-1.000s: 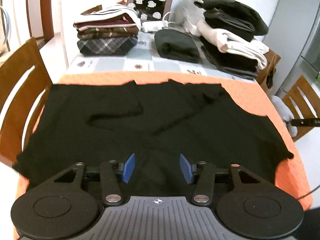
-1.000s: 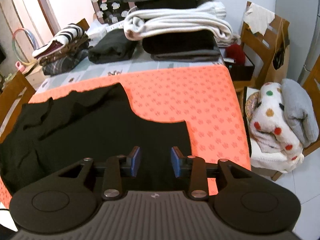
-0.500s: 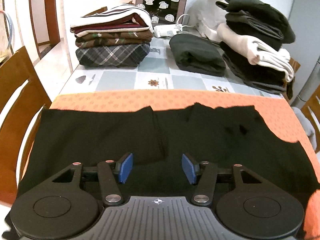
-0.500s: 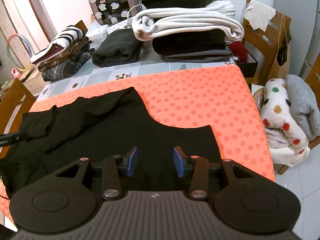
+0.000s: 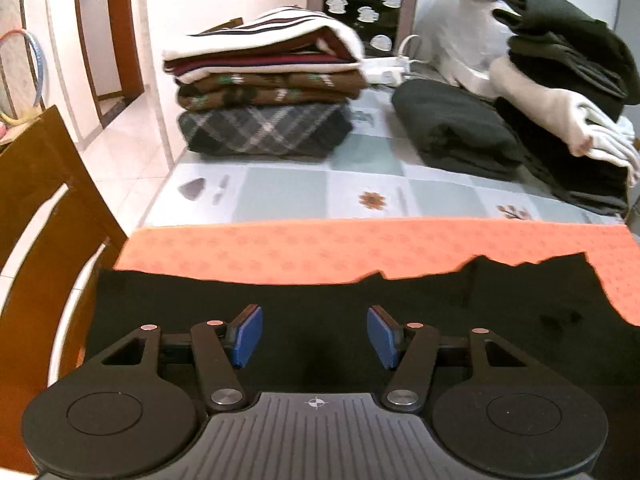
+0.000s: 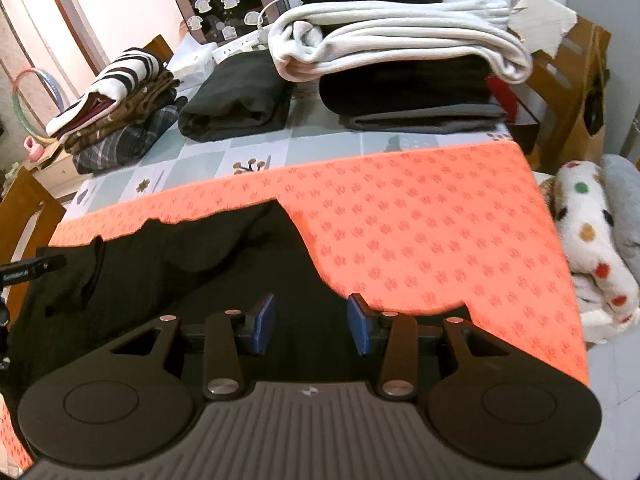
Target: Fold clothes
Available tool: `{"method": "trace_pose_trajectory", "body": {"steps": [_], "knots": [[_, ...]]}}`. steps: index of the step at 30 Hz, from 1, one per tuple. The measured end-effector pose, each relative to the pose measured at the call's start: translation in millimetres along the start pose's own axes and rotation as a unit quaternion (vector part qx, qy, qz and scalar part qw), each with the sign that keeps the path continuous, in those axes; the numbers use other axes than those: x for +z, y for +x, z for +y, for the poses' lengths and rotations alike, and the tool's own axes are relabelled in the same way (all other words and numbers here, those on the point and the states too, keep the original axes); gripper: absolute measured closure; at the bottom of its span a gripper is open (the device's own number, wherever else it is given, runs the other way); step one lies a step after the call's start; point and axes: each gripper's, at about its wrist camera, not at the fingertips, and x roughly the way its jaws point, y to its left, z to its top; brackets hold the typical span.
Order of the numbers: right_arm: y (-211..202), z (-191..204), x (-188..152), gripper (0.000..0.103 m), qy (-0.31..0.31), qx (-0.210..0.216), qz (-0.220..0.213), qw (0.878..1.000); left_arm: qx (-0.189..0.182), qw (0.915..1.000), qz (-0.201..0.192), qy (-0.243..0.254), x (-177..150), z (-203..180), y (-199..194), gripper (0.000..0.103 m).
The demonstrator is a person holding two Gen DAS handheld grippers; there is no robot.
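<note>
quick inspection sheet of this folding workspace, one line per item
surface: orange mat over a tiled tablecloth, mostly bare on its right.
job's things: black garment spread flat, far edge wavy.
clutter: plaid-bottomed folded stack, dark folded garment, tall stack with white item.
grippers: left claw and right claw both open over the garment, holding nothing; left has just been opening.
cables: white power strip with cord.
surroundings: wooden chair, spotted blanket.
</note>
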Motion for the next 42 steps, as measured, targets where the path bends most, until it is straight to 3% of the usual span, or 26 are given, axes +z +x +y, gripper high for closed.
{"method": "trace_pose_trajectory", "body": {"steps": [7,14,21,23,25,27,28,30,32,33,34,42], "knots": [[43.6,8.9,29.1,0.056,-0.006,0.014,0.012,1.000,0.046,0.9981,0.010,-0.040,5.7,48.7,13.8,0.041],[83.2,19.0,53.5,0.054,-0.022,0.027,0.019,0.999,0.103,0.9898,0.011,-0.098,8.7,98.6,26.7,0.041],[114.8,28.1,72.0,0.050,-0.041,0.039,0.029,0.998,0.125,0.9855,0.012,-0.114,15.5,132.7,47.8,0.042],[122.9,29.4,75.2,0.050,-0.044,0.041,0.034,0.998,0.113,0.9865,0.016,-0.117,17.0,137.1,55.0,0.047],[131.2,31.1,76.3,0.049,-0.047,0.042,0.041,0.997,0.100,0.9885,0.020,-0.112,18.0,138.5,61.4,0.065],[137.7,32.8,75.4,0.049,-0.050,0.046,0.050,0.996,0.097,0.9896,0.016,-0.105,18.4,135.6,62.6,0.072],[140.1,33.8,74.5,0.049,-0.051,0.049,0.053,0.996,0.097,0.9897,0.013,-0.104,18.2,134.7,62.9,0.081],[143.3,36.4,71.4,0.049,-0.057,0.052,0.057,0.995,0.097,0.9897,0.008,-0.106,17.4,134.0,63.0,0.083],[144.8,38.6,68.2,0.060,-0.063,0.052,0.057,0.995,0.096,0.9897,0.002,-0.106,16.3,133.7,61.9,0.090],[145.1,39.3,67.3,0.084,-0.067,0.050,0.059,0.995,0.097,0.9898,-0.001,-0.104,15.8,133.2,61.1,0.093],[143.6,40.0,67.0,0.092,-0.069,0.049,0.057,0.995,0.101,0.9896,-0.007,-0.102,16.0,132.3,58.4,0.093],[99.1,44.5,82.8,0.096,-0.064,0.024,-0.018,0.998,0.118,0.9858,-0.077,-0.091,36.5,119.5,23.4,0.095]]}}
